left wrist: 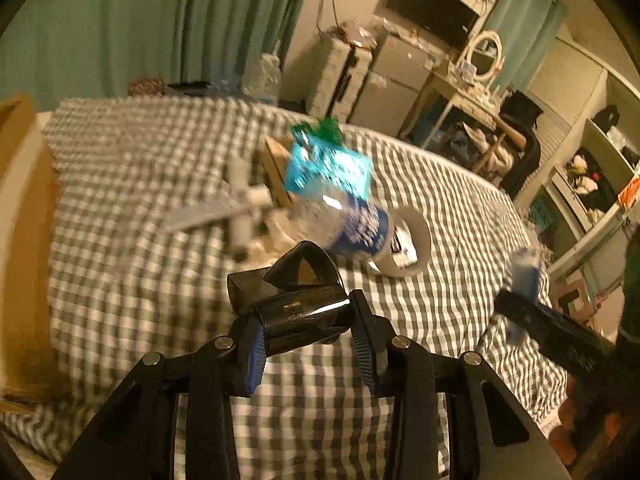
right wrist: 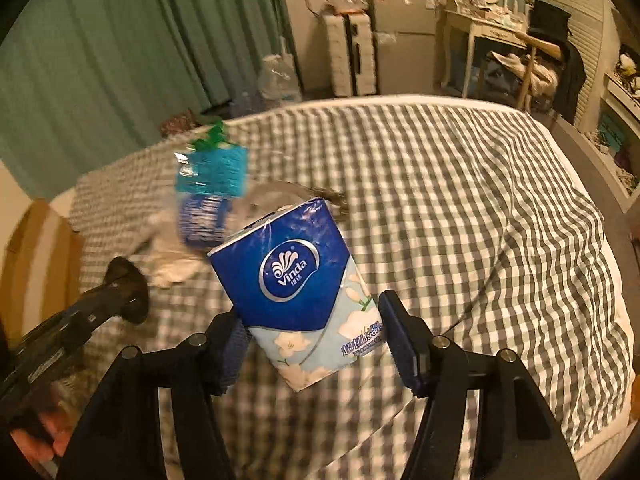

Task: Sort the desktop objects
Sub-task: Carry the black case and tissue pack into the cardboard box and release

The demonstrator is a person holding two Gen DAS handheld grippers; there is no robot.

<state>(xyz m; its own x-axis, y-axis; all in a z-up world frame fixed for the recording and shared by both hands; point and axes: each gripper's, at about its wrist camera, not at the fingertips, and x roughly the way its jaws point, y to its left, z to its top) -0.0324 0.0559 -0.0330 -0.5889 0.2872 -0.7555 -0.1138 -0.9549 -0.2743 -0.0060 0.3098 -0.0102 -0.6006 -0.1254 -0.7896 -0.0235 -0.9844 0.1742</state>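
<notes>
Between the right hand-held gripper's (right wrist: 314, 344) fingers sits a tissue pack (right wrist: 298, 294).

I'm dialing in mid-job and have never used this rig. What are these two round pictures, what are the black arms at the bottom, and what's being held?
Each picture comes from a fisheye camera on a hand-held tool, looking along its two fingers. In the left view, the left tool grips a shiny black object. In the right view, the right tool holds a blue Vinda tissue pack. Below lies a checkered cloth with a blurred pile: a teal packet, a plastic bottle and a tape roll. A cardboard box stands at the left.
</notes>
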